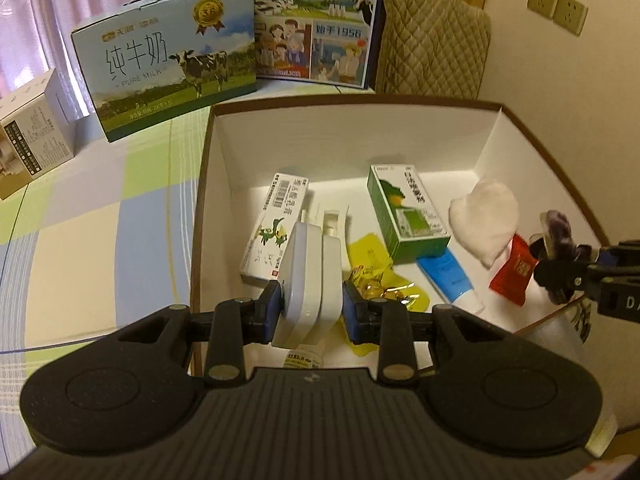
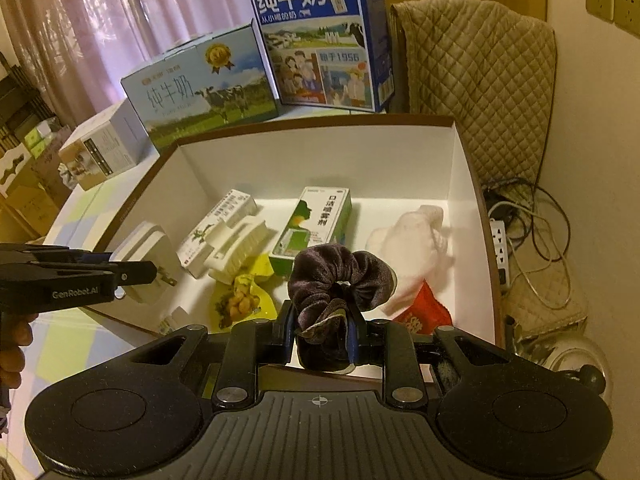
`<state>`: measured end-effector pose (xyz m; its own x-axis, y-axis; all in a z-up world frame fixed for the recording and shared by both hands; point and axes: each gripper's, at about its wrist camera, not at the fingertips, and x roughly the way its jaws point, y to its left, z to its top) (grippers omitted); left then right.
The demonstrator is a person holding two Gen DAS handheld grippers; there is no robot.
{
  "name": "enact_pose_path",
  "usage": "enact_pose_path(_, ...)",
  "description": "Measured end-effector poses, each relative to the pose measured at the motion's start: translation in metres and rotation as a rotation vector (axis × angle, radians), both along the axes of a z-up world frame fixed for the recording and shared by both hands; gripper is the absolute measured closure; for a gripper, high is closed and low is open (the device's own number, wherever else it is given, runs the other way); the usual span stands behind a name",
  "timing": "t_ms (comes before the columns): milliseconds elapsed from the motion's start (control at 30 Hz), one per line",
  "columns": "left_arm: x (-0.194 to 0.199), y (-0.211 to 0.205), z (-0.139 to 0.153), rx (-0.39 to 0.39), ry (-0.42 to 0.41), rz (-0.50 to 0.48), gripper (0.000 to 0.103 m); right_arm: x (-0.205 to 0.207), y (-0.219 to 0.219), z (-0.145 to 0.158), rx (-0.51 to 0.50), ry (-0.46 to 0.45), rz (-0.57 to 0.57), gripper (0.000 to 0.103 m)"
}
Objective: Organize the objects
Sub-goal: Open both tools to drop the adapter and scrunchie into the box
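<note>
A white plug adapter point(image 1: 306, 280) is clamped between the blue pads of my left gripper point(image 1: 308, 306), just above the near left part of the open white box point(image 1: 352, 136). In the right wrist view the adapter point(image 2: 142, 250) hangs over the box's left rim. My right gripper point(image 2: 322, 336) is shut on a dark purple velvet scrunchie point(image 2: 340, 276) over the box's near right side. Inside lie a white medicine carton point(image 1: 272, 228), a green carton point(image 1: 404, 212), a white claw clip point(image 2: 240, 248), a yellow snack packet point(image 2: 244, 296), a blue tube point(image 1: 448, 276), a white pouch point(image 1: 484, 216) and a red packet point(image 1: 516, 276).
Two milk cartons point(image 1: 168, 64) point(image 1: 316, 20) stand behind the box on the checked tablecloth, with a small carton point(image 1: 32, 148) at the left. A quilted chair point(image 2: 480, 80) is at the back right. A power strip with cables point(image 2: 500, 248) lies on the floor beside the box.
</note>
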<state>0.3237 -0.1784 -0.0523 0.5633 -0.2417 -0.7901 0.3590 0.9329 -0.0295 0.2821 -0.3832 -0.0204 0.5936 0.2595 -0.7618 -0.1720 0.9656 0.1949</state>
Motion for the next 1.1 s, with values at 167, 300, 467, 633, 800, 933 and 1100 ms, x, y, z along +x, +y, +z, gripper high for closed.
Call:
enact_pose_path(167, 0.002, -0.002, -0.002, 0.003, 0.01, -0.013, 0.076, 0.002, -0.002, -0.001, 0.001, 0.013, -0.006, 0.081)
enact_pose_path(300, 0.003, 0.0, 0.003, -0.003, -0.001, -0.017, 0.072, 0.002, -0.003, 0.001, 0.0, 0.013, -0.008, 0.081)
enact_pose_path(467, 0.003, 0.006, 0.011, -0.023, -0.009, -0.024, 0.061, 0.003, -0.003, 0.002, 0.0, 0.013, -0.01, 0.081)
enact_pose_path(633, 0.002, 0.011, 0.015, -0.037, -0.009, -0.021, 0.055, 0.004, -0.001, 0.002, -0.001, 0.012, -0.009, 0.081)
enact_pose_path(800, -0.001, 0.015, 0.018, -0.05, -0.011, -0.027, 0.038, 0.006, 0.001, 0.007, 0.008, -0.041, -0.035, 0.062)
enact_pose_path(933, -0.005, 0.02, 0.021, -0.068, -0.013, -0.028, 0.03, 0.005, -0.002, 0.014, 0.026, -0.096, -0.063, 0.045)
enact_pose_path(1100, -0.014, 0.028, 0.028, -0.074, -0.037, -0.029, 0.019, -0.001, -0.006, 0.024, 0.038, -0.114, -0.07, 0.041)
